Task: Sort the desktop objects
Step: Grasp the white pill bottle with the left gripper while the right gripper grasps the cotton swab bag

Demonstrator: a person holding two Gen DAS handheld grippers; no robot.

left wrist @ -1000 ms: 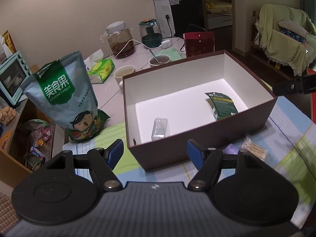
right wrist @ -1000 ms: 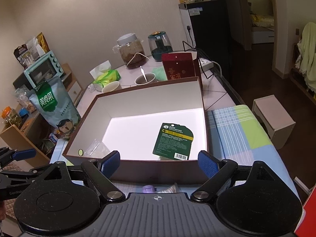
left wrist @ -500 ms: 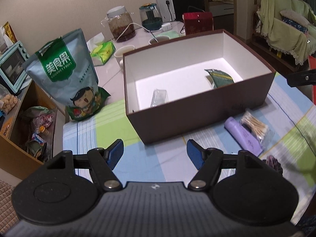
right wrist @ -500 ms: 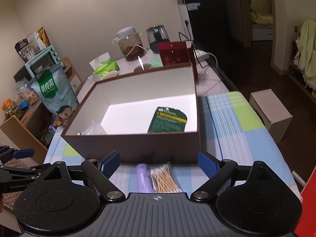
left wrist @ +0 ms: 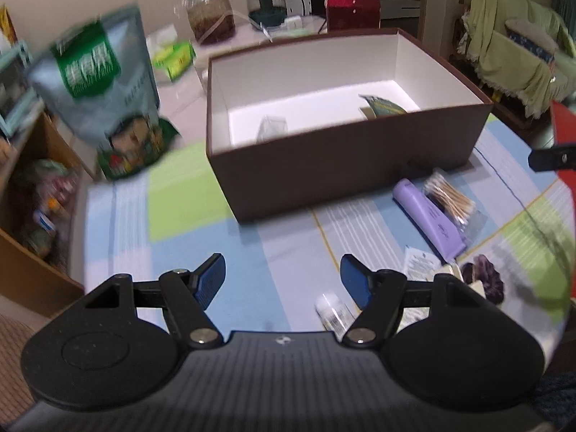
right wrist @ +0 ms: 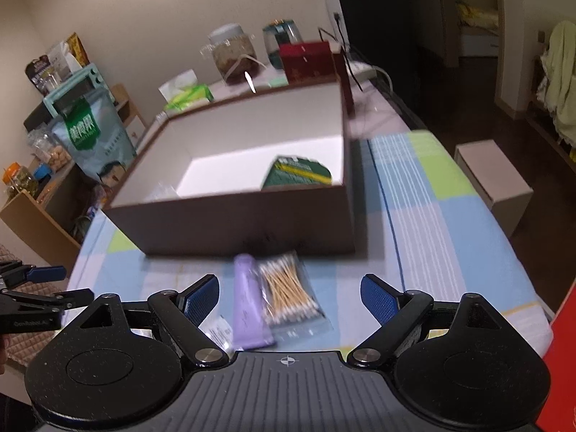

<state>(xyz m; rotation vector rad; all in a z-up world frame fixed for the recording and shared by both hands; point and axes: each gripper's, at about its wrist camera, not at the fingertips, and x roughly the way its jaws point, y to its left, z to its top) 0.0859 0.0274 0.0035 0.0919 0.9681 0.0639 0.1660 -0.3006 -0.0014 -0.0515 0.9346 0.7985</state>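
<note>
- Left wrist view looks from the table's near-left over blue fingertips (left wrist: 210,280) toward the brown box (left wrist: 345,172).
- Right wrist view faces the same box (right wrist: 244,223) from near-right, sharing the purple tube (right wrist: 248,302).

One brown box (right wrist: 252,223), one purple tube (right wrist: 248,306), one cotton-swab pack (right wrist: 288,295), two packets inside

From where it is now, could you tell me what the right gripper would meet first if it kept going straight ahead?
Probably the purple tube and the bag of cotton swabs beside it on the tablecloth, both between the open right gripper fingers; the brown box lies beyond. Depth is uncertain.
</note>
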